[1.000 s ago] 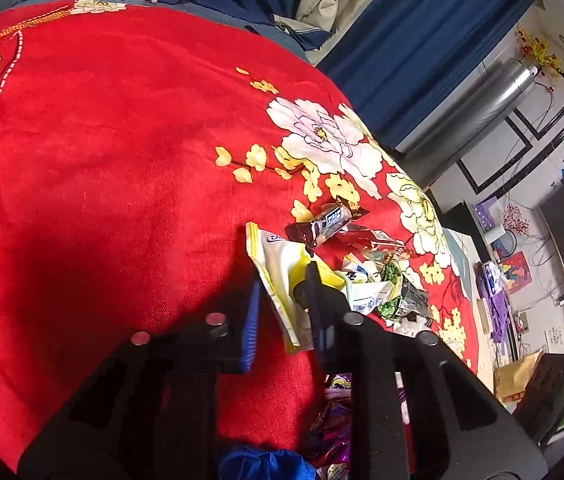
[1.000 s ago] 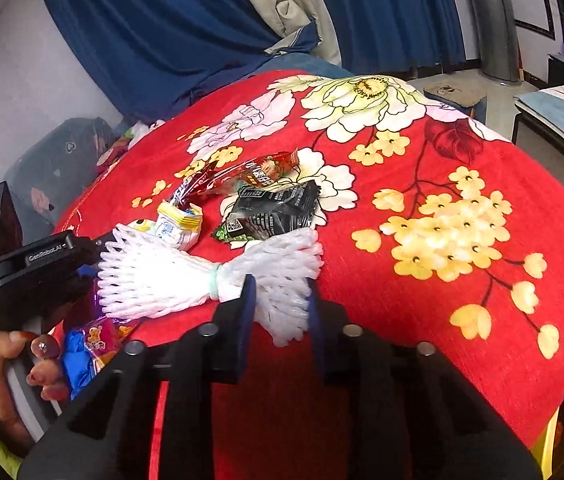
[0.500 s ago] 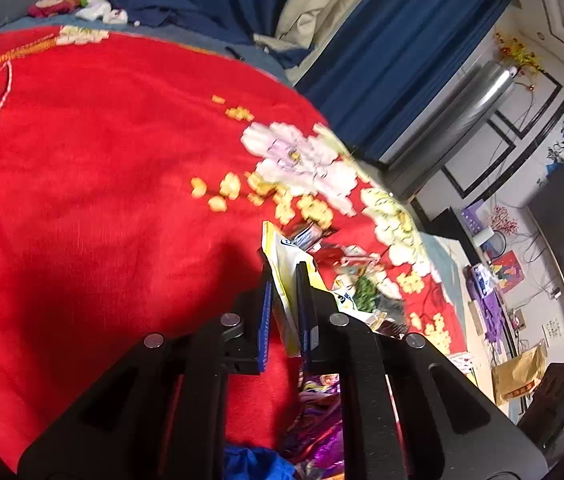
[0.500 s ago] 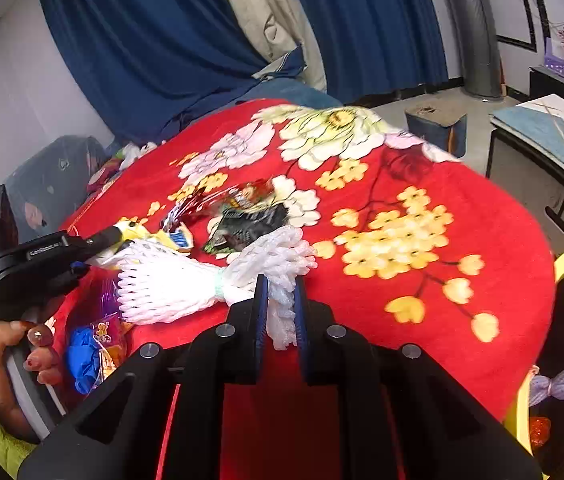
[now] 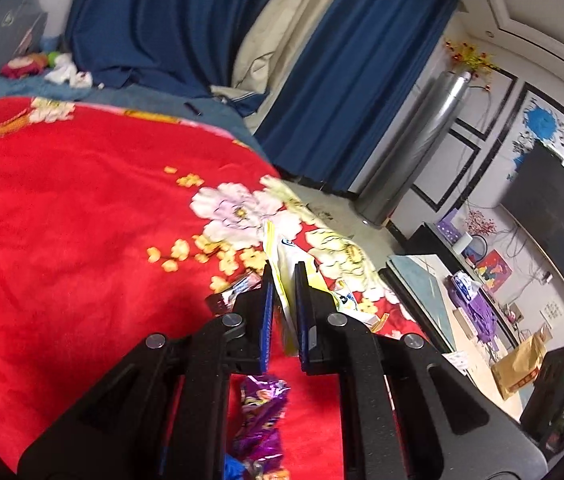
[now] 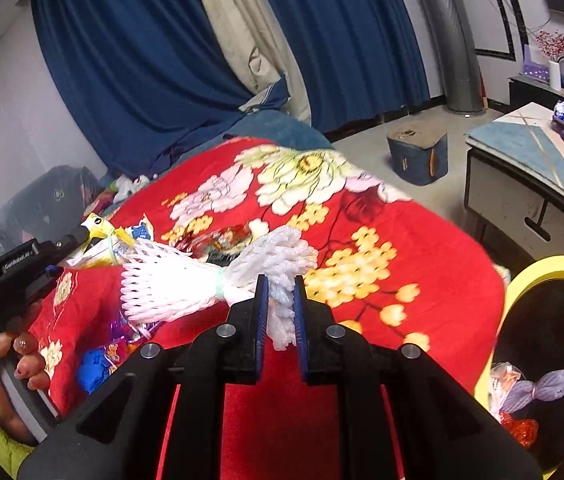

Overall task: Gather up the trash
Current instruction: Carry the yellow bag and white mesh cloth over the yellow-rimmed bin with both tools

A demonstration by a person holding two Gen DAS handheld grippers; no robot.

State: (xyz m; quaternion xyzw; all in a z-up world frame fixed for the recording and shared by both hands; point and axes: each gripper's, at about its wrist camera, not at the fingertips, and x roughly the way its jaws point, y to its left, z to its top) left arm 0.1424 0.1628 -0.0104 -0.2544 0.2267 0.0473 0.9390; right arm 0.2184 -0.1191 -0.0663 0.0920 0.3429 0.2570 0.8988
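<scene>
Left tool (image 5: 282, 280) grips yellow wrapper (image 5: 282, 256); its print is unreadable.

no text clear enough to read

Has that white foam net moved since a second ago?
Yes. The white foam net, pinched in the right gripper, has lifted off the red blanket toward the yellow-rimmed bin.

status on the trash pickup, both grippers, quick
Left gripper shut on yellow wrapper. Right gripper shut on white foam net. Yellow bin at right, open, trash inside. More wrappers on red blanket; nothing blocking.
</scene>
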